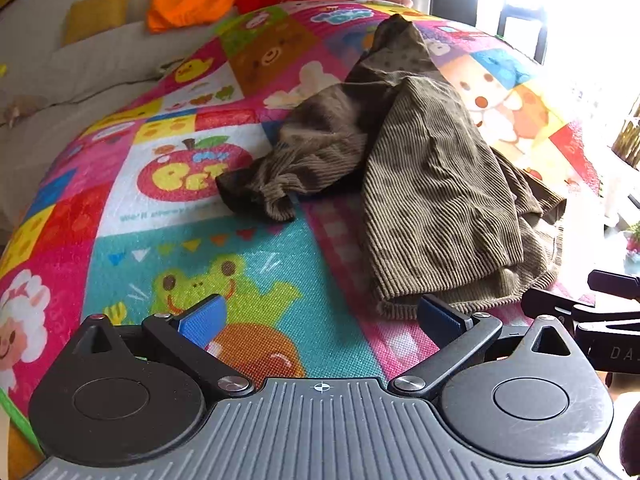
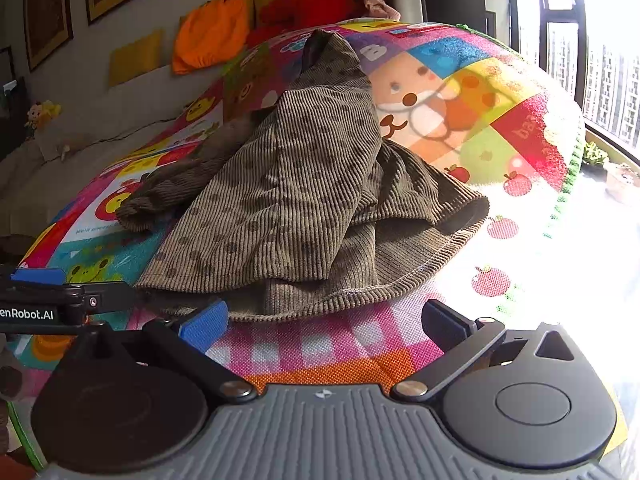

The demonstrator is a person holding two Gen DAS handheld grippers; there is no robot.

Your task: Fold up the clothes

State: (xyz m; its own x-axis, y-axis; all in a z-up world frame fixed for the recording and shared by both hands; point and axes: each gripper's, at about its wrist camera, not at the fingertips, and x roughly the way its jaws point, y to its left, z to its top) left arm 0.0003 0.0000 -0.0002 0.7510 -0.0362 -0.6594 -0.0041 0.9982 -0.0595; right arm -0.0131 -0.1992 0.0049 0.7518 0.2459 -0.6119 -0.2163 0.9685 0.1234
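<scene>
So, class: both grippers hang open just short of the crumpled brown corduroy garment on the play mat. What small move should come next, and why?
Probably ease the right gripper forward to pinch the near stitched hem. The garment lies bunched on the mat, one flap folded over, so it likely needs spreading flat before any fold. The left gripper is also open, holding nothing.

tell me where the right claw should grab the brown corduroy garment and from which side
Probably the stitched hem edge of the brown corduroy garment, approached from the near side. That edge lies nearest the open right claw, flat on the play mat, and gapes open toward the right, so one finger could slide under it. The rest is heaped in folds.
</scene>
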